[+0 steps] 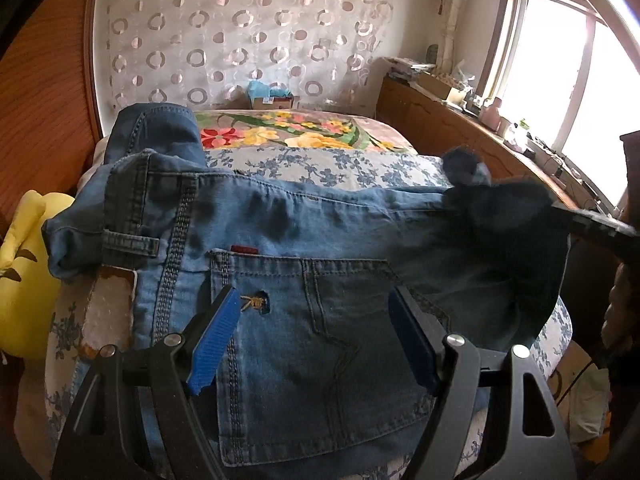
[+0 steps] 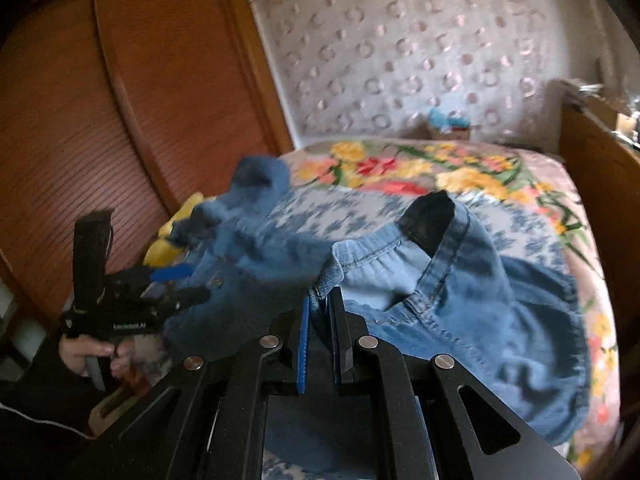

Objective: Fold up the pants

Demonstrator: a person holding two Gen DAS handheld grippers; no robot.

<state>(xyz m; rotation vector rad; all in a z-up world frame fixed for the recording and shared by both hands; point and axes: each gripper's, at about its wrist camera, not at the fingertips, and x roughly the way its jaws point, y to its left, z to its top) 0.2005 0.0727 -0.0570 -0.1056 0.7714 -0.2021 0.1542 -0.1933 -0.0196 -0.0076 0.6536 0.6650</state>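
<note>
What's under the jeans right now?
The jeans lie on a blue-floral bedspread; a yellow toy shows at their left edge. Whatever else lies beneath is covered.

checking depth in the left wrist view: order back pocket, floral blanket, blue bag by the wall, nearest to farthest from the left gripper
1. back pocket, between the left gripper's open fingers
2. floral blanket, mid-bed
3. blue bag, at the wall
</note>
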